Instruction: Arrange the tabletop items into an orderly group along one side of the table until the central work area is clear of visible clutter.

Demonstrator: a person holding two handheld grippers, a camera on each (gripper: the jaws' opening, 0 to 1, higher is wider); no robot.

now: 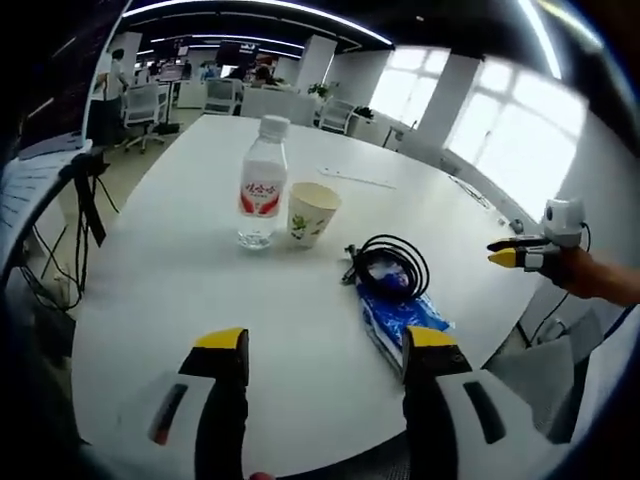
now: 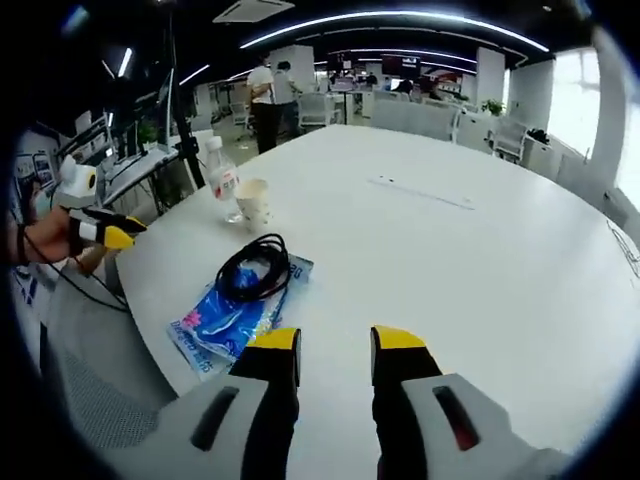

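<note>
Left gripper view: the left tongs (image 1: 325, 352) hang low over the white counter (image 1: 200, 270), jaws spread wide, nothing between them. Ahead stand a water bottle (image 1: 263, 183) with a red label and a paper cup (image 1: 311, 214) just beside it, both upright. Nearer lies a blue packet (image 1: 397, 322) with a coiled black cable (image 1: 392, 266) resting on its far end. Right tongs (image 1: 530, 254) show at the counter's right edge, their state unclear from here.

Right gripper view: the right tongs (image 2: 335, 345) are parted and empty, the packet just to their left.
</note>
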